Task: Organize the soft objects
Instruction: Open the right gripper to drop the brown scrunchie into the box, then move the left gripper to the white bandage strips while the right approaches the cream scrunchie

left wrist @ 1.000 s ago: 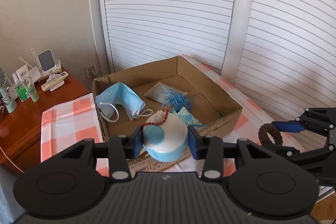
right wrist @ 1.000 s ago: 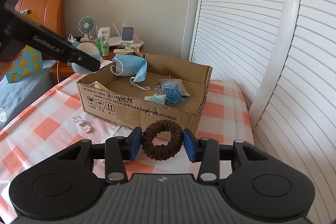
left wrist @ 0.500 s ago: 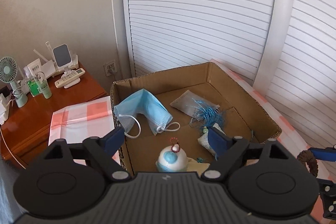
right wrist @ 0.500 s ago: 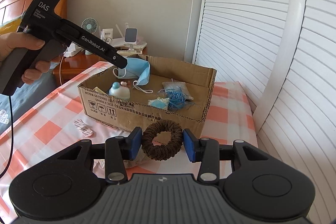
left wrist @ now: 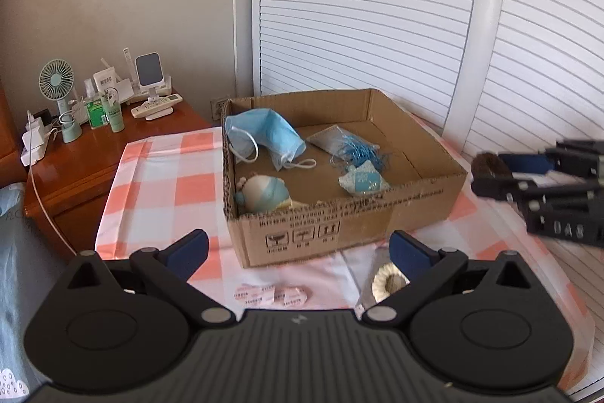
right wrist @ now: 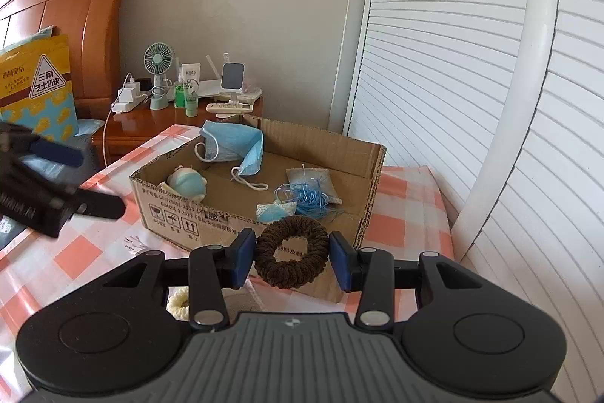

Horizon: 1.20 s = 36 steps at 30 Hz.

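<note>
A cardboard box (left wrist: 339,225) (right wrist: 211,218) stands on the checked tablecloth. In it lie a blue face mask (left wrist: 264,135) (right wrist: 236,142), a white and blue plush toy (left wrist: 262,193) (right wrist: 187,182), a bag of blue strands (left wrist: 353,148) (right wrist: 311,193) and a small blue pouch (left wrist: 362,180). My left gripper (left wrist: 298,252) is open and empty, in front of the box. My right gripper (right wrist: 290,255) is shut on a brown scrunchie (right wrist: 290,252) (left wrist: 489,165), held at the box's right front corner. A cream scrunchie (left wrist: 389,284) (right wrist: 177,304) lies on the cloth.
A wooden nightstand (left wrist: 75,161) with a fan (left wrist: 56,85), bottles and a remote stands left of the table. Small pink packets (left wrist: 270,295) lie before the box. White louvred doors (left wrist: 358,6) stand behind. A bed headboard (right wrist: 75,14) is at the far left.
My left gripper opened, dropped the plush toy into the box, then drew back and down in front of the box. My right gripper with the brown scrunchie moved closer to the box.
</note>
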Each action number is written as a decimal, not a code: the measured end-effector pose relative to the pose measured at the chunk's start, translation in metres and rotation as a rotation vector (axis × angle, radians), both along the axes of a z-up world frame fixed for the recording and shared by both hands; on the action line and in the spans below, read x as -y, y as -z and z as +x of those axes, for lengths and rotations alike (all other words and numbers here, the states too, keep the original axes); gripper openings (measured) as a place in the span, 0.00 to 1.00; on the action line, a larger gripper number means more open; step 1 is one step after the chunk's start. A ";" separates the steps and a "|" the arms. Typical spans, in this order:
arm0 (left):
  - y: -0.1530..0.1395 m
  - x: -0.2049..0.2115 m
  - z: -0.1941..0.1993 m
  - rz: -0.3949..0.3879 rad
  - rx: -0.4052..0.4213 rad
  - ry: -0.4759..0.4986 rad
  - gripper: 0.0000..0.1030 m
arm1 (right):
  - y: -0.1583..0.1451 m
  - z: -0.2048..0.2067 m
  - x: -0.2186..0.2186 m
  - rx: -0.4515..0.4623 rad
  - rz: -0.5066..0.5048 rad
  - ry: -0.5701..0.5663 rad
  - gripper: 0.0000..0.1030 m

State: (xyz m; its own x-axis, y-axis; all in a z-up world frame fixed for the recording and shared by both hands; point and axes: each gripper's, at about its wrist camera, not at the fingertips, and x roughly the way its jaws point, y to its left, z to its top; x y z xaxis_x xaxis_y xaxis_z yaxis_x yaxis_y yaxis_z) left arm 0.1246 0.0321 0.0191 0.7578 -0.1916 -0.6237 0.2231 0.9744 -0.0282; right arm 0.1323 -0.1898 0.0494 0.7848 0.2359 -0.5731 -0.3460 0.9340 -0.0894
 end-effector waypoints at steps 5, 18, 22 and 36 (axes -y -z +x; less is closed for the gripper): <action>0.010 0.012 -0.022 0.096 -0.013 0.000 0.99 | -0.007 0.023 0.000 -0.002 0.012 0.008 0.46; 0.021 0.013 -0.037 0.080 -0.023 0.039 0.99 | -0.005 0.091 -0.013 -0.044 -0.001 0.012 0.48; 0.026 0.012 -0.037 0.091 -0.042 0.028 0.99 | -0.007 0.106 -0.018 -0.033 -0.023 0.045 0.87; 0.028 0.008 -0.041 0.068 -0.059 0.025 0.99 | -0.003 0.051 -0.012 -0.054 0.010 0.087 1.00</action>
State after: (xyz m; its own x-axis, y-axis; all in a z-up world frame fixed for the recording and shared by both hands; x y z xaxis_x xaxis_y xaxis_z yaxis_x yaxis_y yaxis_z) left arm 0.0841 0.0244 -0.0085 0.7149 -0.1659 -0.6792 0.2477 0.9685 0.0242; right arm 0.1834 -0.1779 0.0524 0.7707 0.1745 -0.6128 -0.2676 0.9615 -0.0629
